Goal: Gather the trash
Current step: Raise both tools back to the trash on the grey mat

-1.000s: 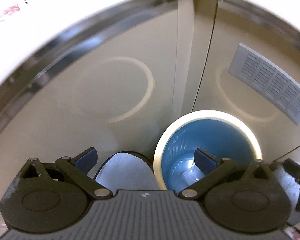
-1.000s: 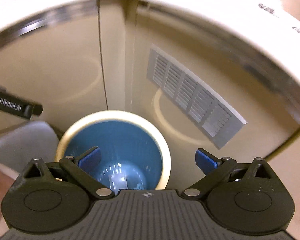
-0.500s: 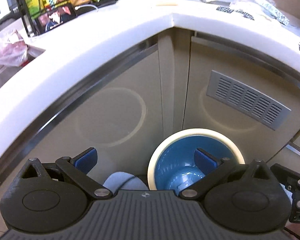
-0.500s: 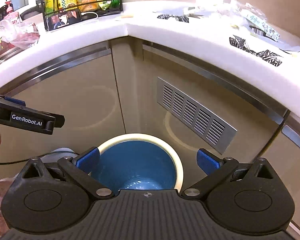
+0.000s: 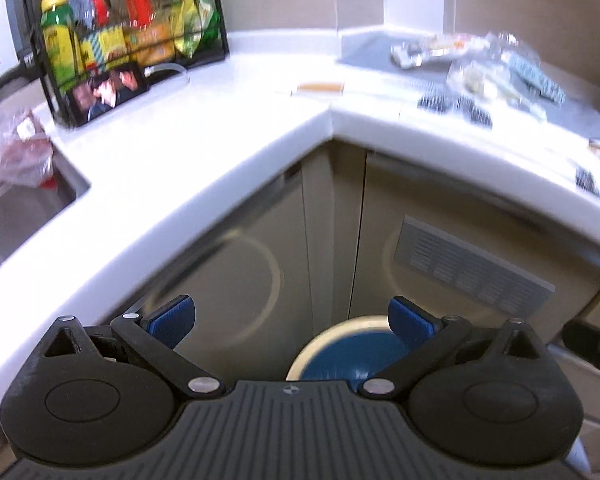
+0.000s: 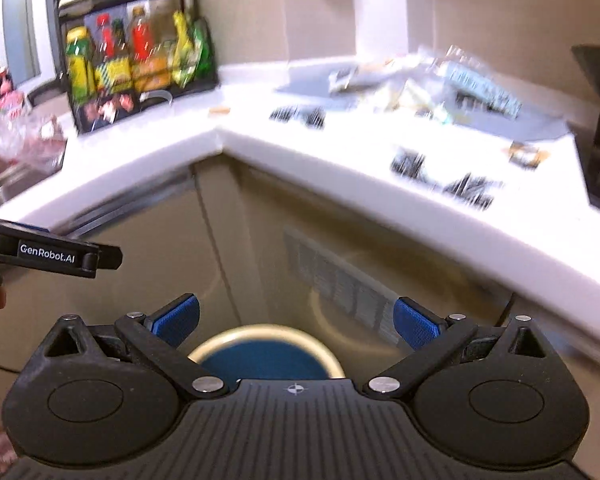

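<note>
My left tool (image 5: pixel 292 320) and right tool (image 6: pixel 296 318) both released, empty. Sink (image 5: pixel 28 200) in left view only; left tool's body (image 6: pixel 52 256) in right view only.

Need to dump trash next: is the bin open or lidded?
Open. The bin shows its cream rim and blue inside, with no lid over it.

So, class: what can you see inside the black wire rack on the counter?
The black wire rack holds bottles with yellow and red caps and green and yellow packets. Labels are blurred; anything behind them is hidden.
</note>
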A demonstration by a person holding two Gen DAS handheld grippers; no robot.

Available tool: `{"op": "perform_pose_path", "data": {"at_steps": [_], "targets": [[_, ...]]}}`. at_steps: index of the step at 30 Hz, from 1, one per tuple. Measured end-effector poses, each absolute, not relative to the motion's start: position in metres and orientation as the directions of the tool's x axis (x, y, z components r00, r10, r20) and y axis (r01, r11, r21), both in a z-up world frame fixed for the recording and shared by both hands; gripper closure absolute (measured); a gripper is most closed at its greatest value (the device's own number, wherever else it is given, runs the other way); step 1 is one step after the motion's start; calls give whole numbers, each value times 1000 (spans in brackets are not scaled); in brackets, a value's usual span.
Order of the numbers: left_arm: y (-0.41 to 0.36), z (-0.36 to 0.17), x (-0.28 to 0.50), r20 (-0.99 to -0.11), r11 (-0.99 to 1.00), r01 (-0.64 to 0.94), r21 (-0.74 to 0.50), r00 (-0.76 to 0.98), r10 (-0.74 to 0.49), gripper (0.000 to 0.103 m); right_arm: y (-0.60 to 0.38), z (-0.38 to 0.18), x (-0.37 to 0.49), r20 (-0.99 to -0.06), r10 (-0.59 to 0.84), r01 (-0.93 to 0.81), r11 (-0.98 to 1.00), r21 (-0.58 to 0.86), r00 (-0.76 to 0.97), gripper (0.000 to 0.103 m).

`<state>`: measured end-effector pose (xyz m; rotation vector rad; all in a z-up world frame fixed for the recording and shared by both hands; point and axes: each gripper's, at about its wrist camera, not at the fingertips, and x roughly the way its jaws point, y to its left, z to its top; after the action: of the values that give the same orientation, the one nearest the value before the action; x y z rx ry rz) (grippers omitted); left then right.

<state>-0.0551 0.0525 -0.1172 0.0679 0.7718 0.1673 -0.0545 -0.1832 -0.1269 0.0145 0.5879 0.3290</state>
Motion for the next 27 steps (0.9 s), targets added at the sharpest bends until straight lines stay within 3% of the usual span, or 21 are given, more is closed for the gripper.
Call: {"op": "perform_pose_path", "data": {"at_steps": [16, 23, 27], "targets": [[17, -31, 44, -545, 990, -54, 129, 830, 116, 0, -235, -40, 30, -302, 164, -163, 986, 26, 939, 0], [1, -24, 107, -539, 988, -20, 153, 837, 100, 0, -251, -35, 96, -320, 57, -69, 997, -26, 946, 0], [-9, -25, 159, -549, 993, 20, 120, 834, 50, 0, -264, -43, 159, -369, -109, 106, 994, -28, 923, 0]]}}
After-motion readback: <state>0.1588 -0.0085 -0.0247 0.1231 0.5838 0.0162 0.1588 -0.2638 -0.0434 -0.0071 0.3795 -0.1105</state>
